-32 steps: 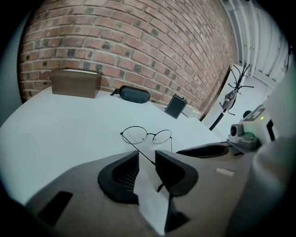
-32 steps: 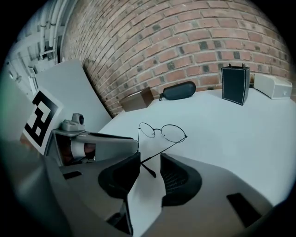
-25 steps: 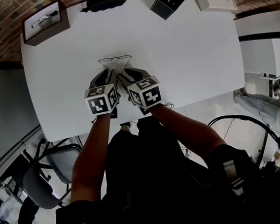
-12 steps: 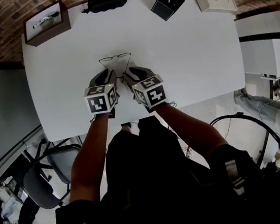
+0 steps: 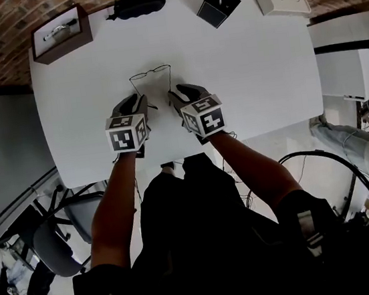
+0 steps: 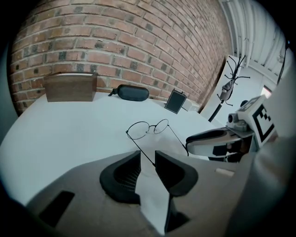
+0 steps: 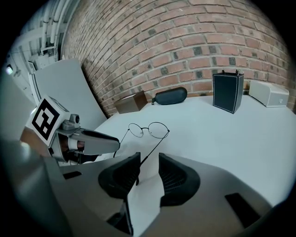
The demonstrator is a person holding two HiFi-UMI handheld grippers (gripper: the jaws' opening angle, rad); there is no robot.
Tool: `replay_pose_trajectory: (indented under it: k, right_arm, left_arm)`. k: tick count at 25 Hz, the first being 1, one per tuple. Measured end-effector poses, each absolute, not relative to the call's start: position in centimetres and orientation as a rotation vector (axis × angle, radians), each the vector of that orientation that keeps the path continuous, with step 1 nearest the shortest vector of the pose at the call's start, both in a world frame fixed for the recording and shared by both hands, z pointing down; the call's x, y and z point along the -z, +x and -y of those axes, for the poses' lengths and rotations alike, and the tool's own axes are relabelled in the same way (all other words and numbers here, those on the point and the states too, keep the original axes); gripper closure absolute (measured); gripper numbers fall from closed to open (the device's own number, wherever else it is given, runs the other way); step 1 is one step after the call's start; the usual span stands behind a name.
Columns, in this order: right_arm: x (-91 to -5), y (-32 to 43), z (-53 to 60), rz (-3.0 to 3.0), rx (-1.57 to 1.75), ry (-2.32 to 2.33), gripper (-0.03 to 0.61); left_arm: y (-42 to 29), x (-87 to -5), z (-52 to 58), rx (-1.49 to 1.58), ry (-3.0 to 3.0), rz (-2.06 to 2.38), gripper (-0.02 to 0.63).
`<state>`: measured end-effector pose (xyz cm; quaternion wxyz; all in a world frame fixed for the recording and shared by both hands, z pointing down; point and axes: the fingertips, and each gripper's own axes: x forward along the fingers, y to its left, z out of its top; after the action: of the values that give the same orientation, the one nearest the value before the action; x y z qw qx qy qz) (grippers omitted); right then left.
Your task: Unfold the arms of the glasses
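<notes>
Overhead and low views, glasses (image 5: pixel 150 72) common

No word, number or brand can be read anywhere here — only black-and-white square marker patterns on the left gripper's cube (image 5: pixel 127 132) and the right gripper's cube (image 5: pixel 205 116), and they spell nothing.

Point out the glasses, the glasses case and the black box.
glasses (image 7: pixel 145 129), right gripper view, on the bridge between the lenses.
glasses case (image 6: pixel 133 92), left gripper view, middle of its shell.
black box (image 5: pixel 218 5), head view, middle of the box.
</notes>
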<state>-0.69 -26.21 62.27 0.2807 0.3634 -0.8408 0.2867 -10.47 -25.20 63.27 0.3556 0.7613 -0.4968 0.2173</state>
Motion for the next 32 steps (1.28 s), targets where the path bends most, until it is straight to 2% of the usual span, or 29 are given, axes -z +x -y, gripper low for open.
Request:
replay_pose_trajectory:
  k: [23, 32]
  right_arm:
    - [-62.6, 0.9, 28.3, 2.245, -0.781, 1.049, 0.472]
    - [-60.5, 0.9, 28.2, 2.287, -0.729, 1.067, 0.457]
  left_arm:
    - [-12.4, -63.2, 27.7, -0.630, 2.021, 1.315, 0.512]
    - [-12.3, -59.5, 27.1, -0.499, 2.089, 1.366, 0.512]
